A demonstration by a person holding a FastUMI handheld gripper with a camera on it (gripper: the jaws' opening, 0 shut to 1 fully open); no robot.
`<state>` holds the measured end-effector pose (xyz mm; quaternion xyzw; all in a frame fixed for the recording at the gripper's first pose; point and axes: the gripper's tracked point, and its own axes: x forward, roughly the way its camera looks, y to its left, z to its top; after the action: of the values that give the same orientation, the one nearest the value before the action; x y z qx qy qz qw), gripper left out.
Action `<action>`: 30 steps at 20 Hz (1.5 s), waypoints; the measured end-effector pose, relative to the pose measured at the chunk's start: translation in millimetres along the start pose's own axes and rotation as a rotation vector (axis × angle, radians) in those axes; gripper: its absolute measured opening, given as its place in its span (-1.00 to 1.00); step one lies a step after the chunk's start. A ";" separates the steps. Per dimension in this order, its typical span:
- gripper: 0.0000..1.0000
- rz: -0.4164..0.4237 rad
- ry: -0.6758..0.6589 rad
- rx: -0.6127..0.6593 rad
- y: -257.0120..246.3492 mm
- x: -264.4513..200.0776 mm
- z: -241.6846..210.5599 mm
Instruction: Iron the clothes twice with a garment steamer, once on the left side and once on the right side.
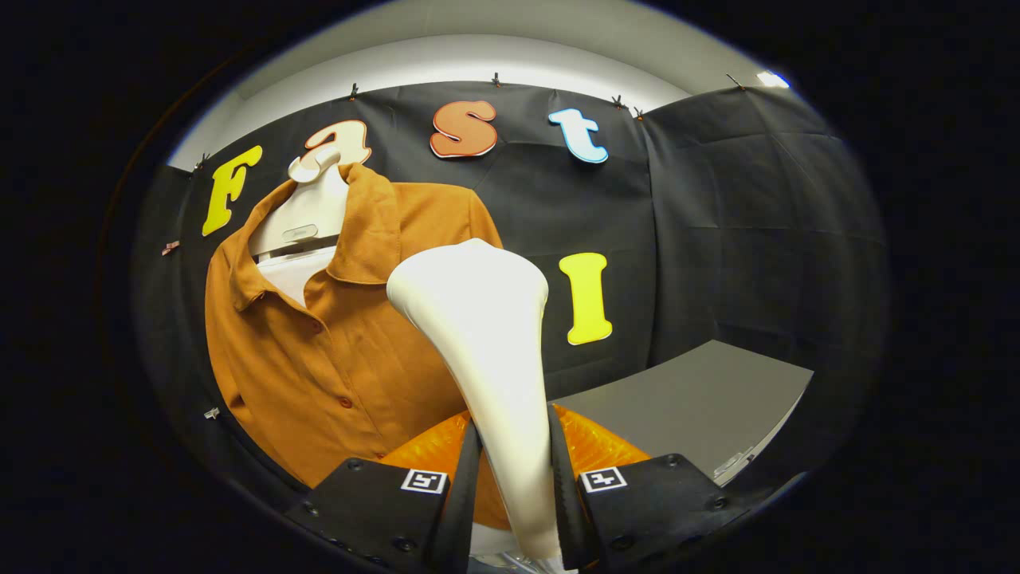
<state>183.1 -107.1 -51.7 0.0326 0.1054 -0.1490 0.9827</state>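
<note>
A rust-orange buttoned shirt hangs on a white hanger against the booth wall, ahead and to the left of my fingers. My gripper is shut on the white garment steamer, both fingers pressing its narrow handle. The steamer's broad head rises above the fingers, its back toward me, and covers part of the shirt's right side. An orange translucent part of the steamer shows just behind the fingers. How near the head is to the cloth I cannot tell.
A grey table top lies to the right, beyond the fingers. Black cloth walls close the booth behind the shirt and on the right.
</note>
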 end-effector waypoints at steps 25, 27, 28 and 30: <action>-0.07 -0.037 0.263 -0.076 49.3 54.2 -85.0; -0.07 -0.040 0.283 -0.079 48.0 54.0 -95.1; -0.07 -0.042 0.294 -0.080 47.1 53.6 -99.5; -0.07 -0.043 0.320 -0.083 46.1 54.5 -109.4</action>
<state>226.2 -68.2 -168.8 0.0128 0.2674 -0.1585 0.9504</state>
